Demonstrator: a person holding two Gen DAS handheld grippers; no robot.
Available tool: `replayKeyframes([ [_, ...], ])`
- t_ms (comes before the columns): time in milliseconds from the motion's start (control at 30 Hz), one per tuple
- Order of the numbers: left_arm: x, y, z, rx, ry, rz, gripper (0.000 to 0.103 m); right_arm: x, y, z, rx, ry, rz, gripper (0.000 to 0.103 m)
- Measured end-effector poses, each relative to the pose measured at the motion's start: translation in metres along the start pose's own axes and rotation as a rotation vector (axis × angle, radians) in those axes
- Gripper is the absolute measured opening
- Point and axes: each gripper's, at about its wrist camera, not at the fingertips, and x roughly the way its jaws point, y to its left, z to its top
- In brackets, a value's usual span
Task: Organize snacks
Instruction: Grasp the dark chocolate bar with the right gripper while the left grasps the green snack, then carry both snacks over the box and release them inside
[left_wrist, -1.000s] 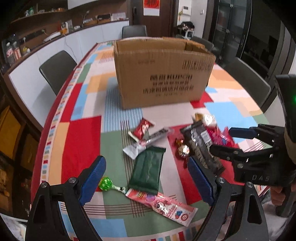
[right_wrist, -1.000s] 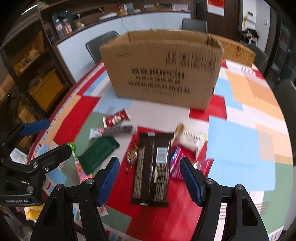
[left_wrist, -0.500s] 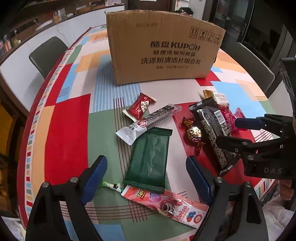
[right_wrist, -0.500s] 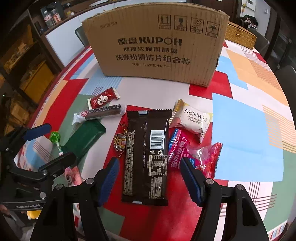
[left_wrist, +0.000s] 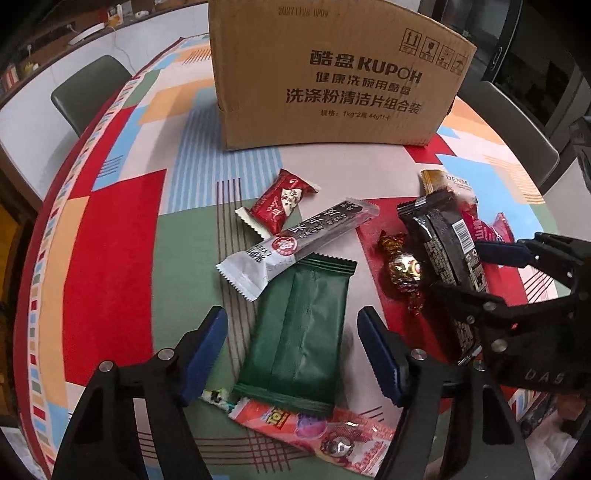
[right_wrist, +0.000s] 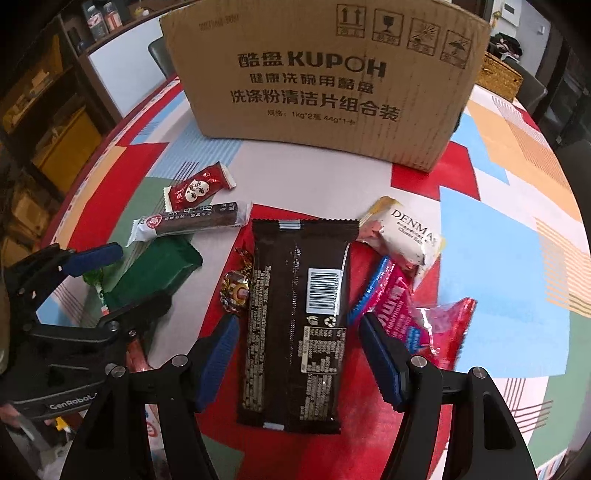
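Both grippers gape, holding nothing: the left gripper (left_wrist: 291, 354) straddles the flat dark-green foil packet (left_wrist: 299, 332) at lower centre, the right gripper (right_wrist: 297, 358) the long black chocolate-bar wrapper (right_wrist: 299, 314). Thin packets lying flush on the worktop (right_wrist: 517, 258) could slip from closing pads.

The left gripper (left_wrist: 291, 350), jaws apart, straddles the green packet (left_wrist: 299, 332) before the cardboard box (left_wrist: 332, 77).

dark green packet (left_wrist: 299, 332), black barcoded wrapper (right_wrist: 299, 314), patchwork multicoloured tablecloth (left_wrist: 118, 229).
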Motion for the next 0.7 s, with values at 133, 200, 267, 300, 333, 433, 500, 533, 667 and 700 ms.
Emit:
replayKeyframes([
  [133, 0.007, -0.001, 0.002, -0.014, 0.008, -0.001, 0.066, 0.007, 0.002, 0.003, 0.001, 0.010, -0.003, 0.068],
  [200, 0.008, -0.005, 0.003, 0.003, 0.004, 0.021, 0.065, 0.011, 0.003, 0.004, 0.003, 0.012, -0.009, 0.066],
  [267, 0.010, -0.007, 0.003, 0.011, -0.004, 0.036, 0.065, 0.013, 0.002, 0.005, 0.005, 0.015, -0.010, 0.065],
  [300, 0.010, -0.008, 0.003, 0.015, -0.006, 0.042, 0.065, 0.014, 0.002, 0.005, 0.008, 0.015, -0.010, 0.063],
  [333, 0.010, -0.009, 0.003, 0.021, -0.008, 0.050, 0.060, 0.014, 0.002, 0.005, 0.008, 0.015, -0.009, 0.062],
  [433, 0.008, -0.008, 0.004, 0.021, -0.017, 0.045, 0.046, 0.014, 0.004, 0.005, 0.002, 0.008, -0.013, 0.053],
  [500, 0.007, -0.005, 0.005, 0.000, -0.015, 0.029, 0.045, 0.014, 0.004, 0.005, 0.001, 0.004, -0.007, 0.050],
  [533, 0.007, -0.005, 0.005, -0.008, -0.012, 0.022, 0.045, 0.014, 0.004, 0.005, 0.004, 0.003, -0.003, 0.050],
  [667, 0.002, -0.002, 0.005, -0.052, 0.003, -0.033, 0.045, 0.013, 0.003, 0.003, 0.012, 0.000, 0.009, 0.050],
  [700, 0.000, -0.003, 0.004, -0.055, 0.003, -0.040, 0.045, 0.012, 0.002, 0.003, 0.016, -0.001, 0.013, 0.050],
])
